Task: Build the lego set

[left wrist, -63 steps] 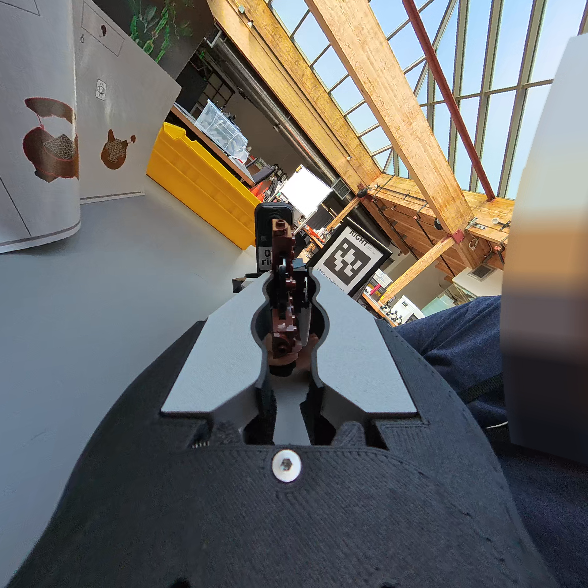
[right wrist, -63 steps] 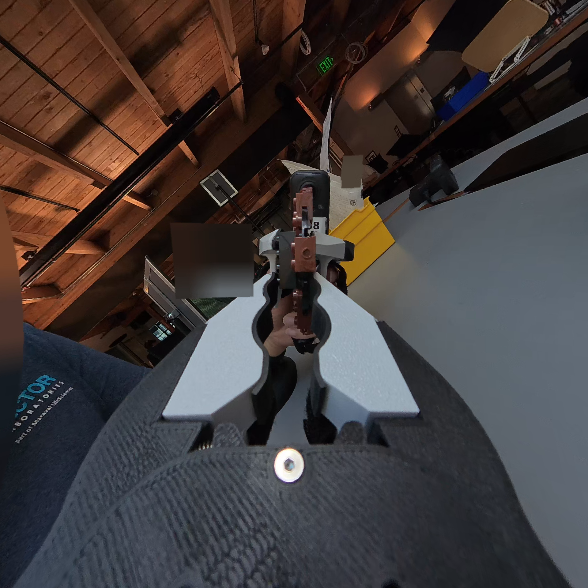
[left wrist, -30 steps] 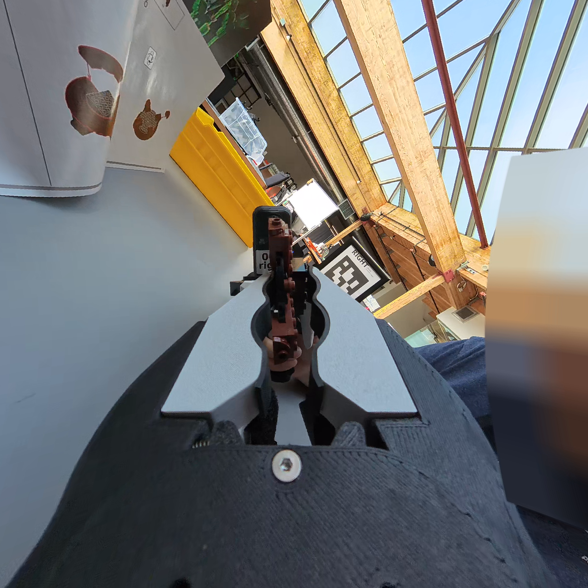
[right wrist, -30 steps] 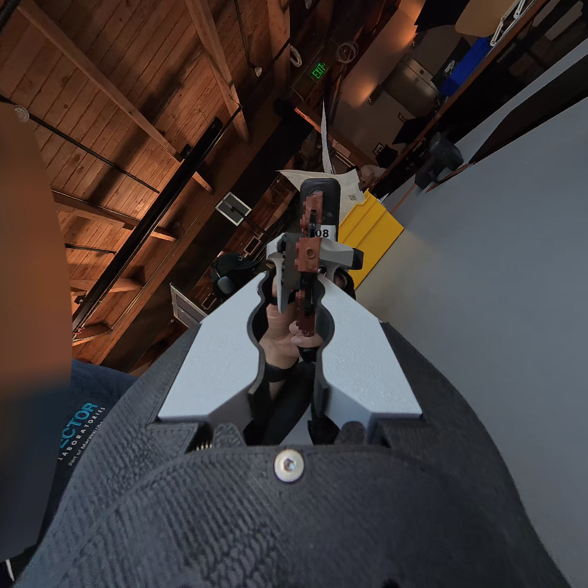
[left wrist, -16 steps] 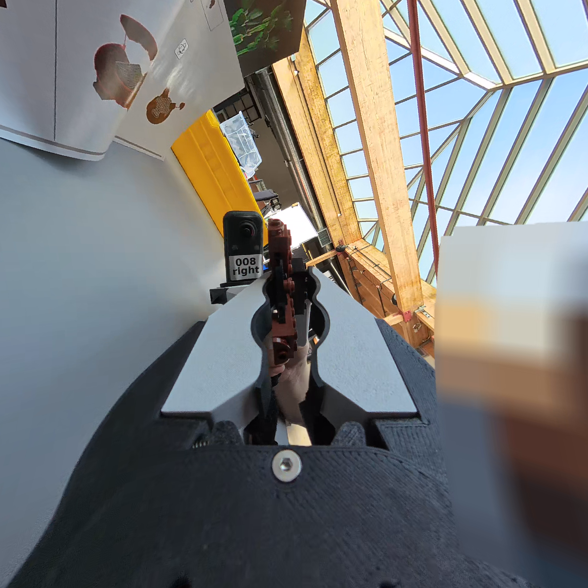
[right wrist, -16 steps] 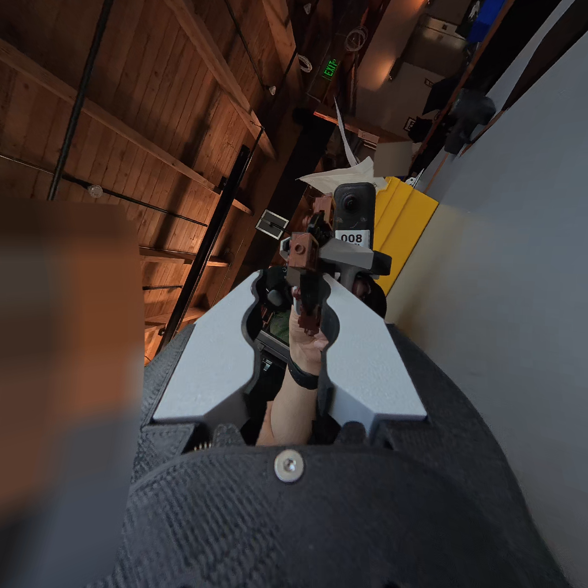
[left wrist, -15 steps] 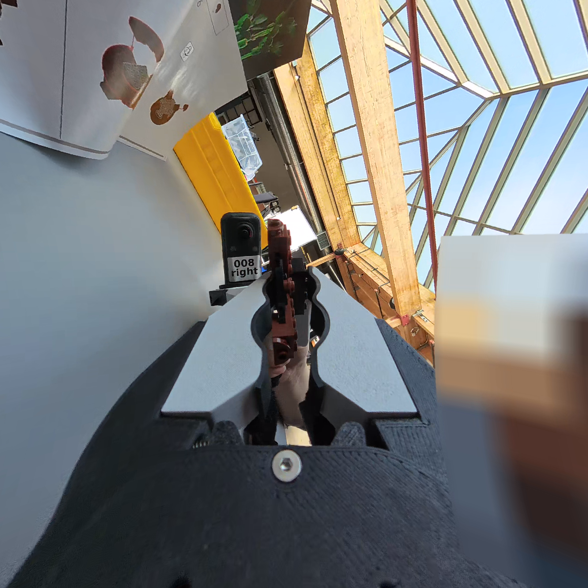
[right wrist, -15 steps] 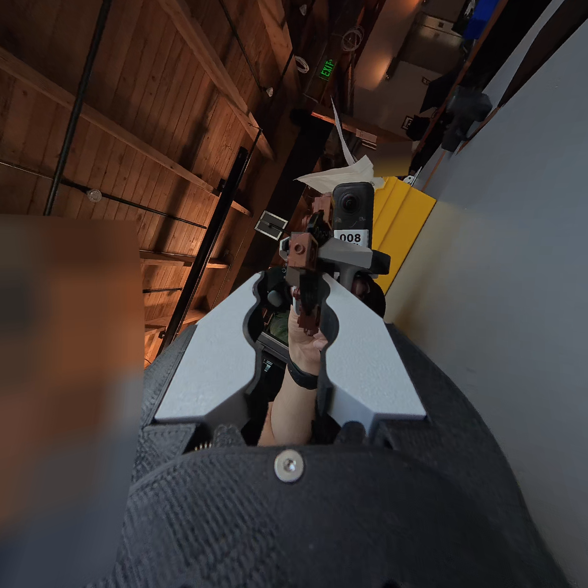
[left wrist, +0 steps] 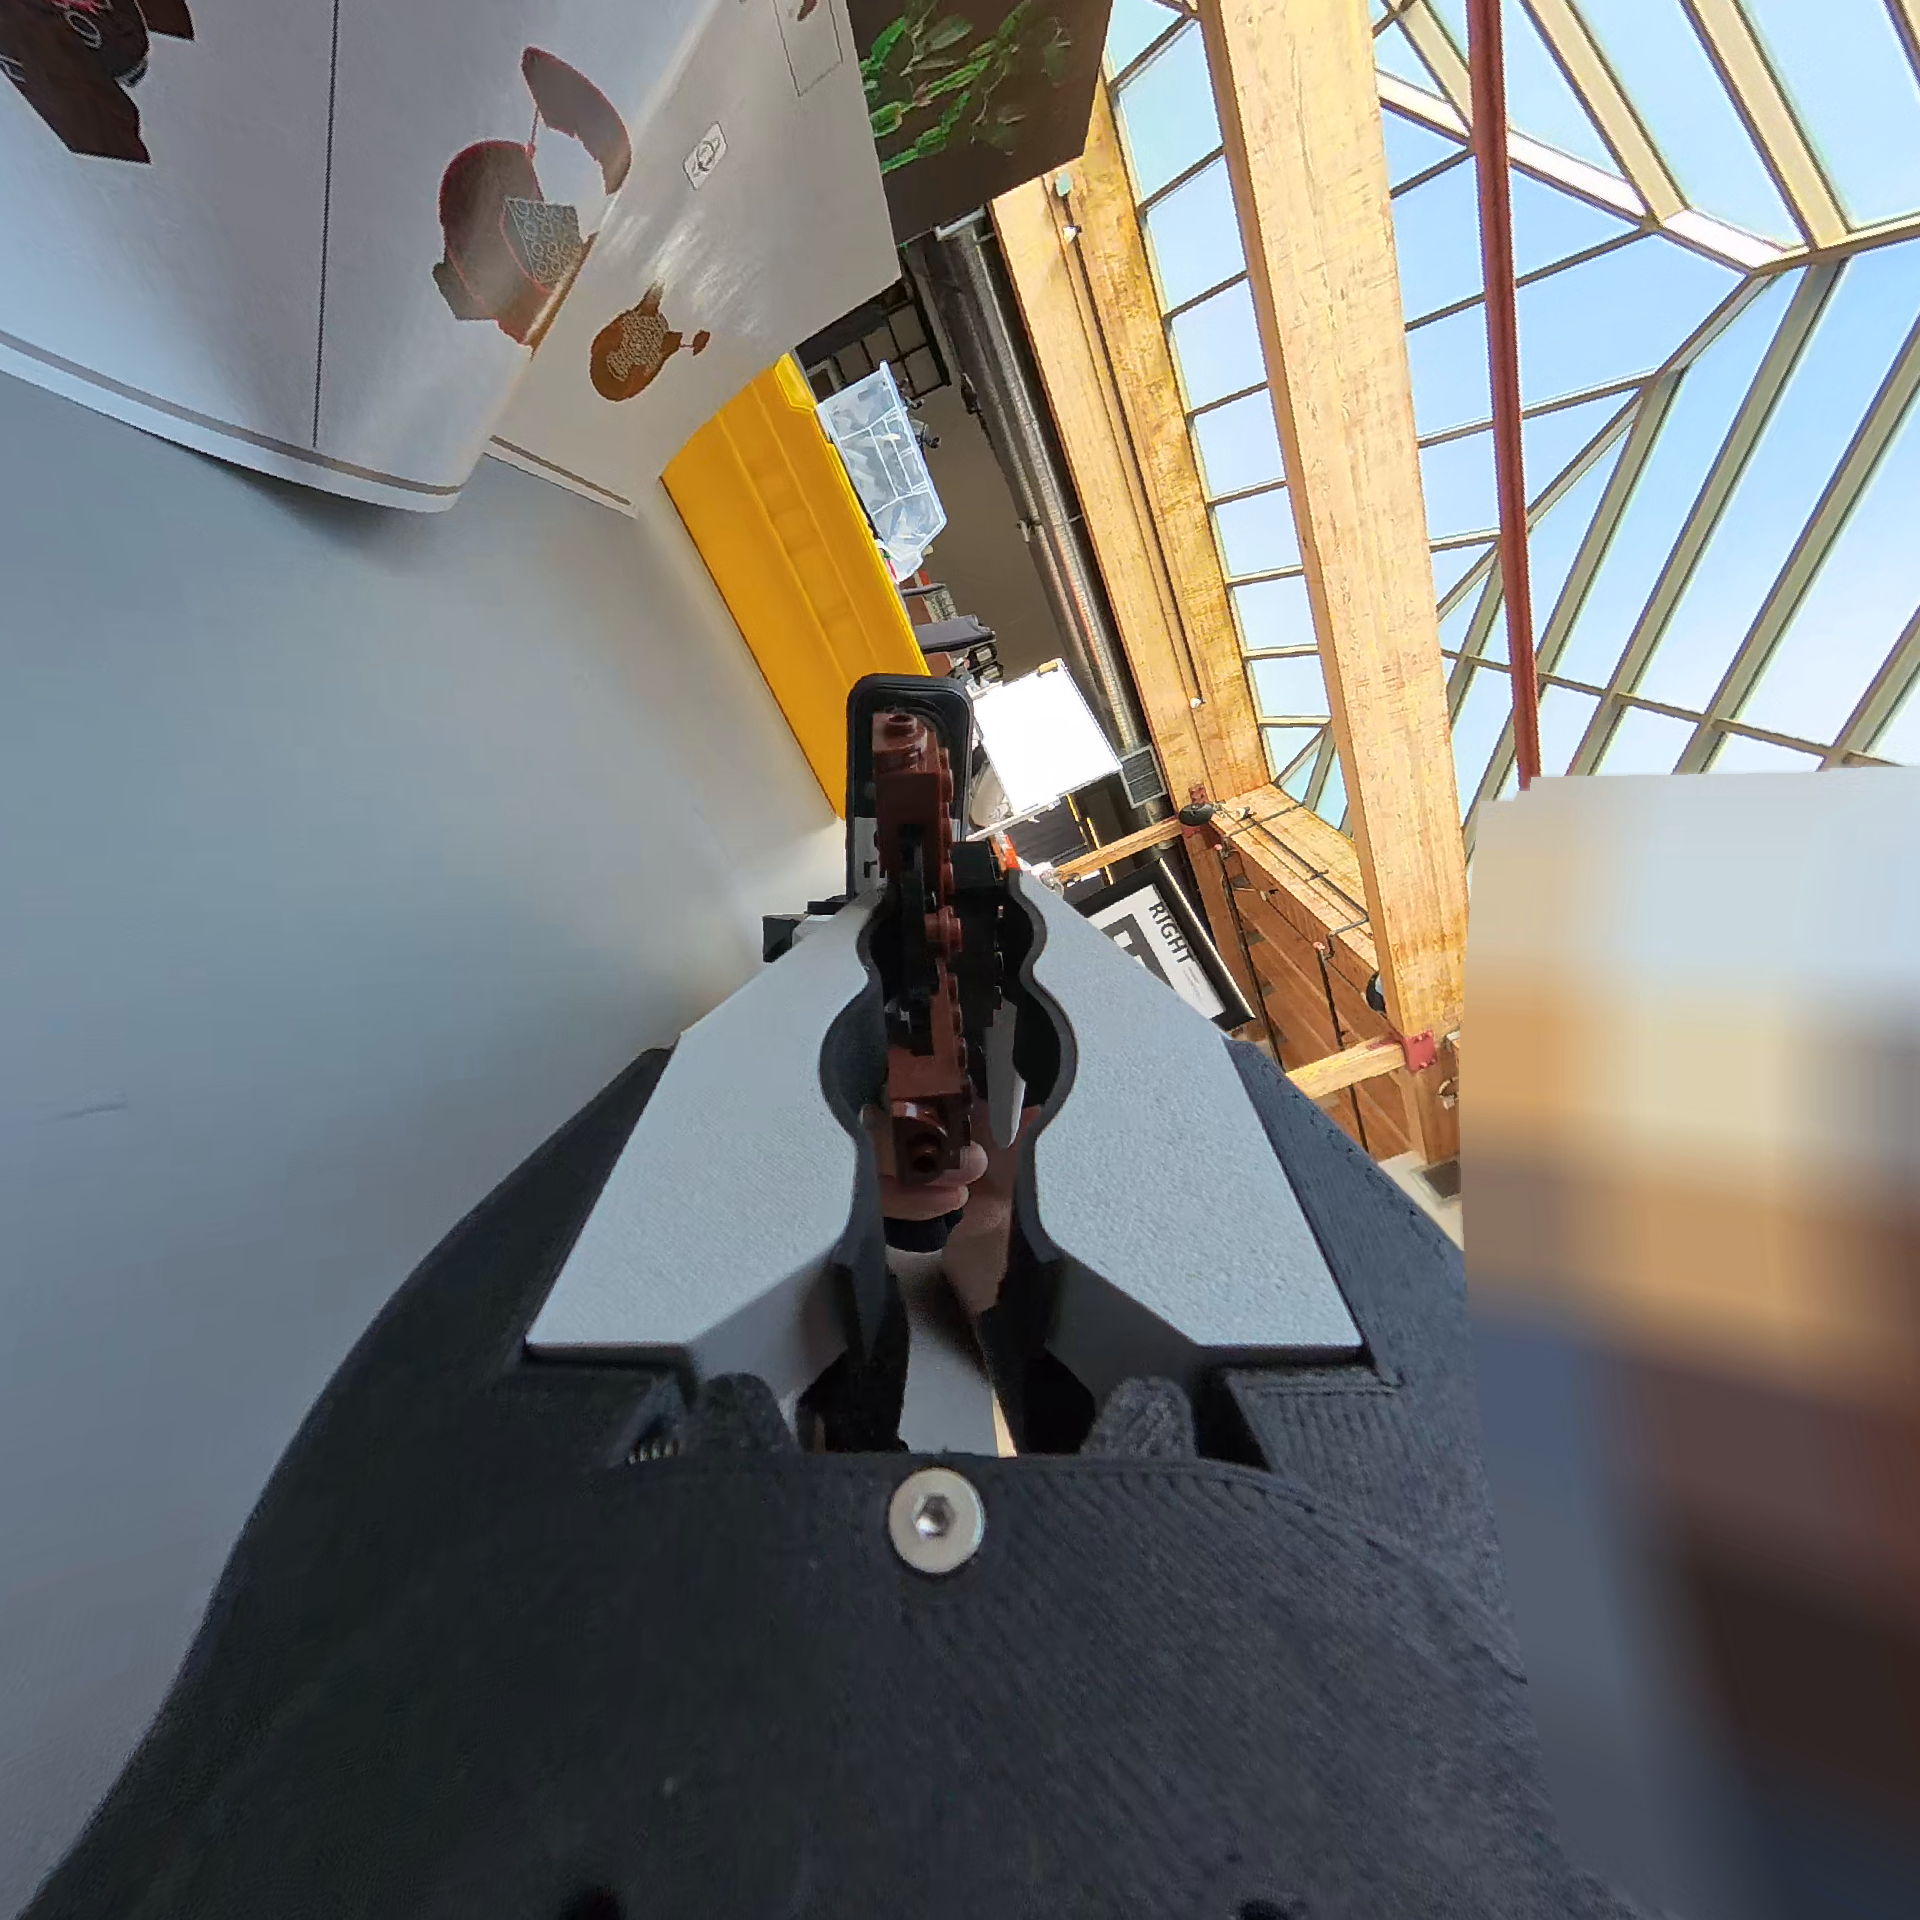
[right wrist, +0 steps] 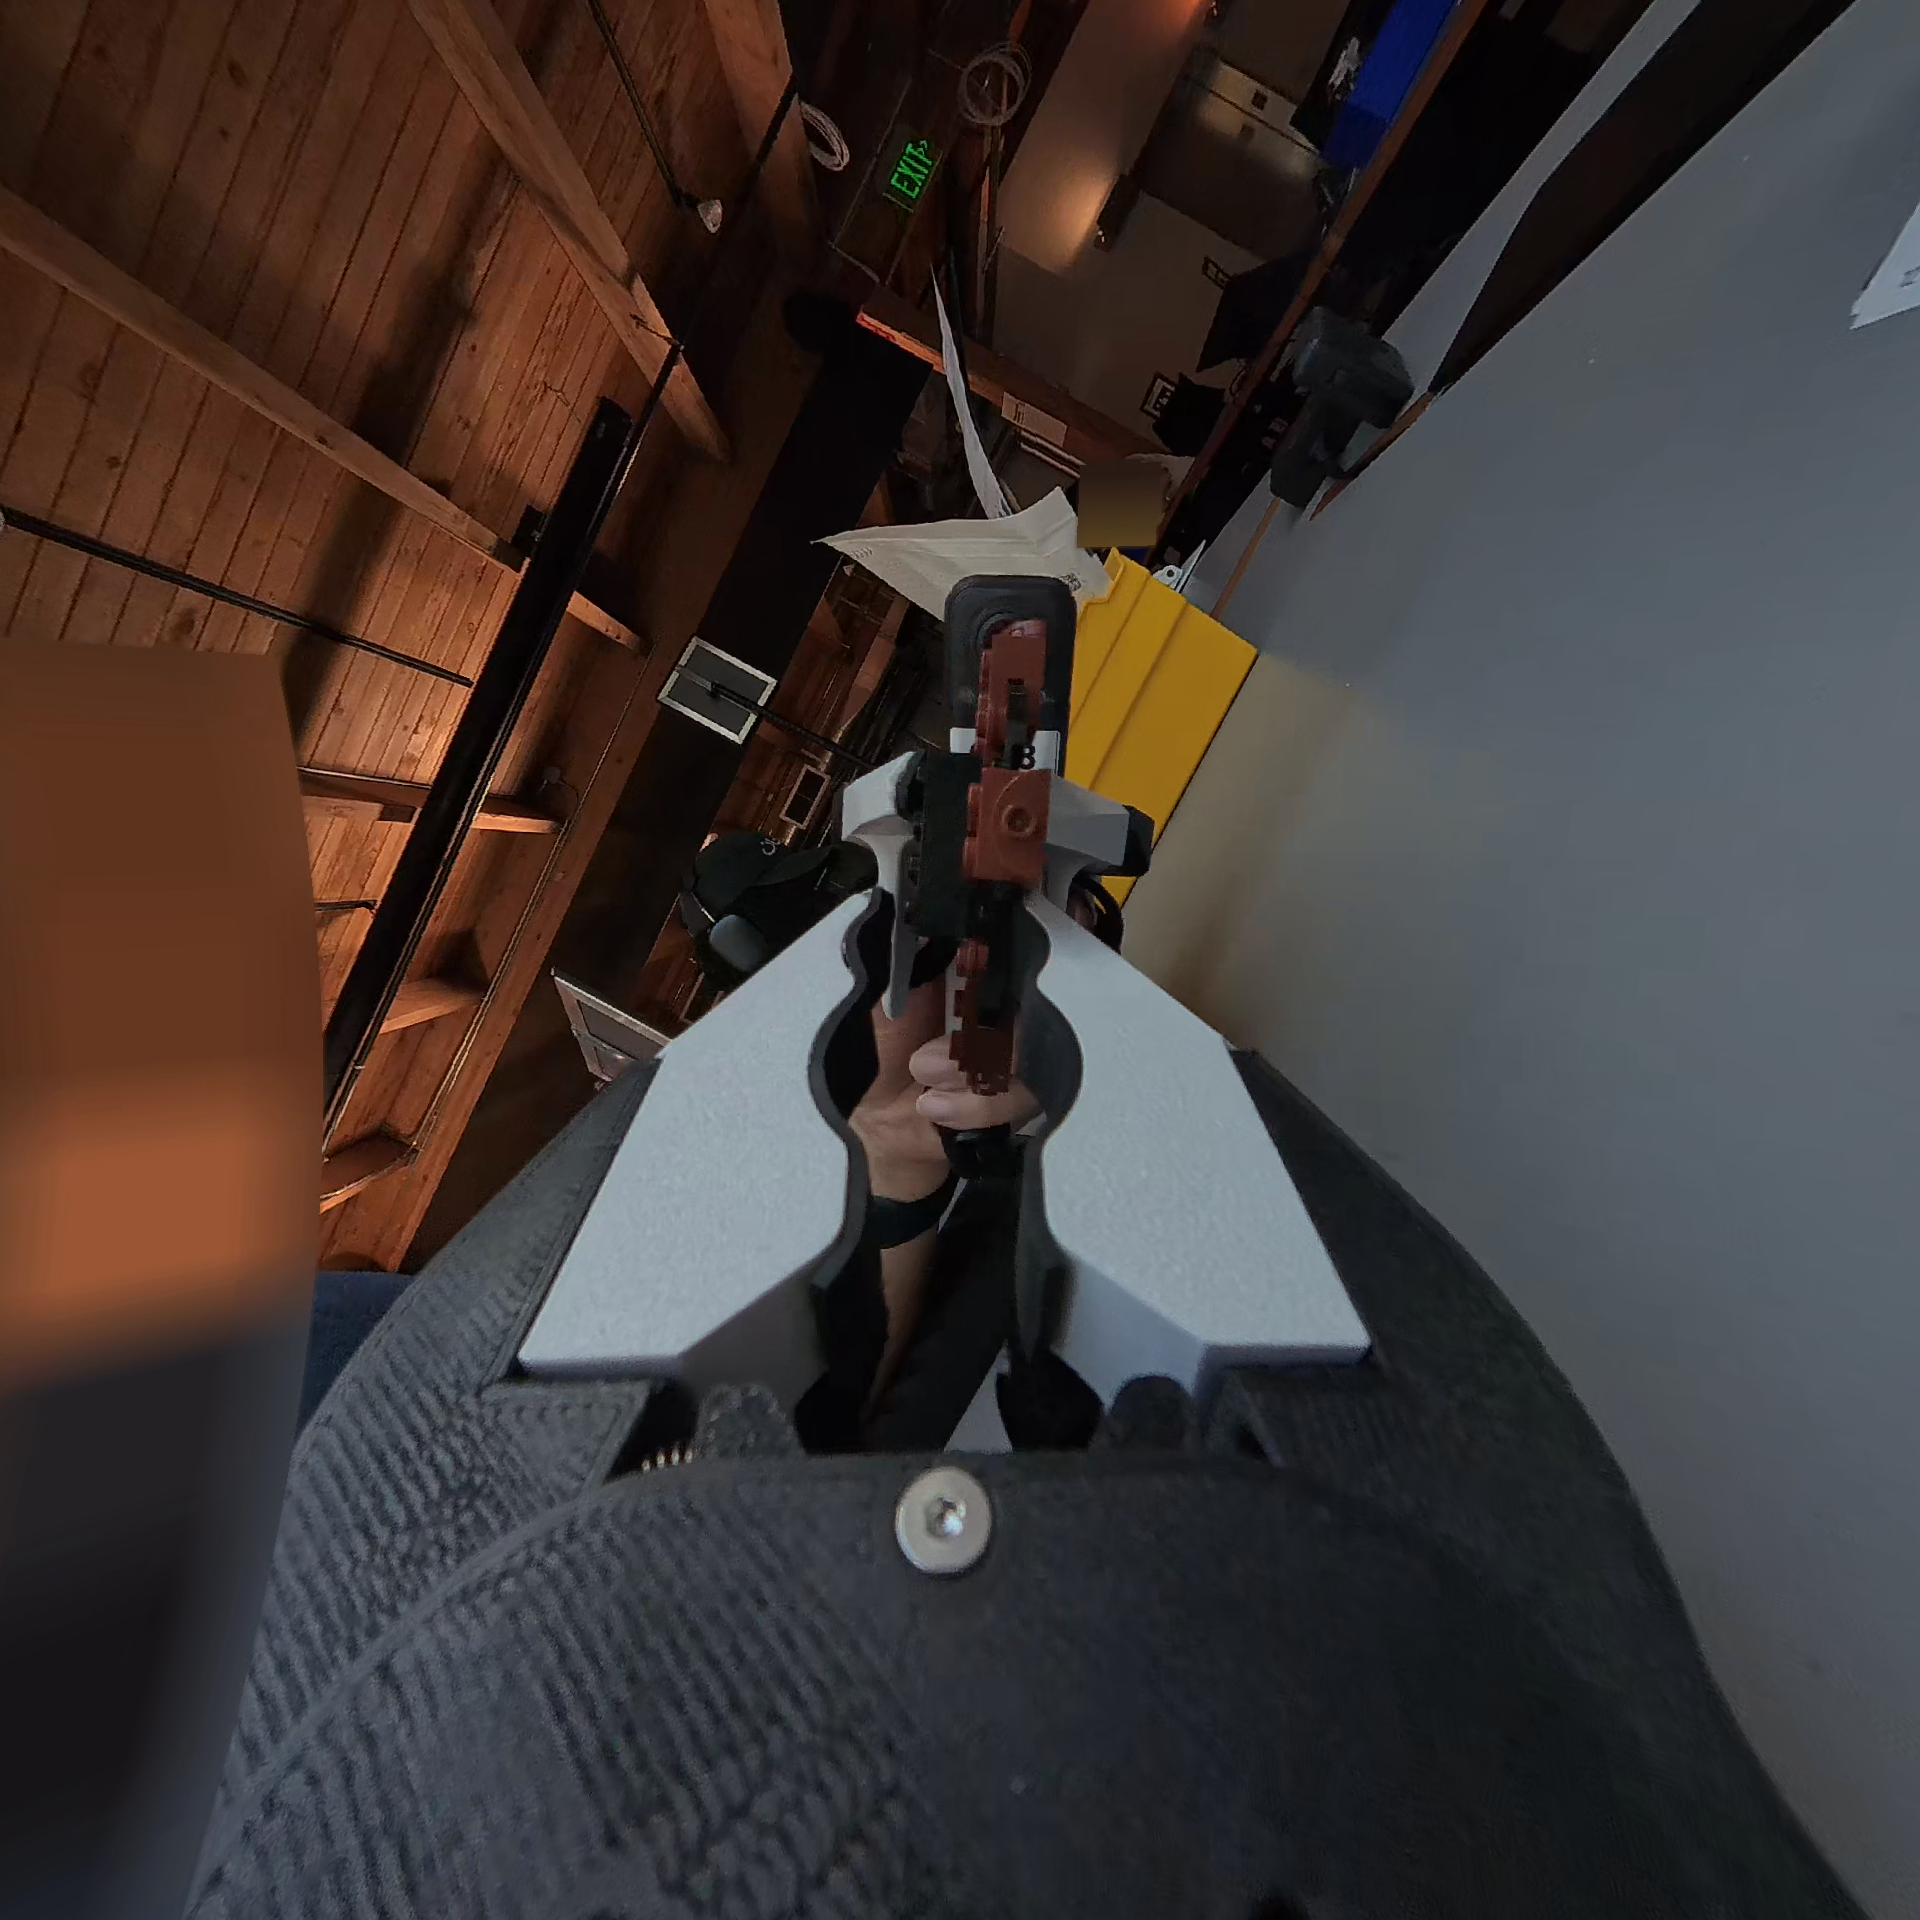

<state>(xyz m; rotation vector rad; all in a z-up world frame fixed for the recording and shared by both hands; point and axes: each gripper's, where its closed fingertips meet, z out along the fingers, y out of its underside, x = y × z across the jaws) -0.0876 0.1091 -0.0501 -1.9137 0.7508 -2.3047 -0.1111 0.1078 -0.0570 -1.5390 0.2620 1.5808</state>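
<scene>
- The reddish-brown and black lego assembly (left wrist: pixel 920 935) stands edge-on, lifted off the grey table (left wrist: pixel 312 831), pinched between both my claws.
- My left claw (left wrist: pixel 940 914) is nearly closed, clamped on it.
- My right claw (right wrist: pixel 961 925) grips the same assembly (right wrist: pixel 997 831) from the opposite side.
- Open instruction booklet (left wrist: pixel 364 229) and yellow bin (left wrist: pixel 800 582) lie beyond.
</scene>
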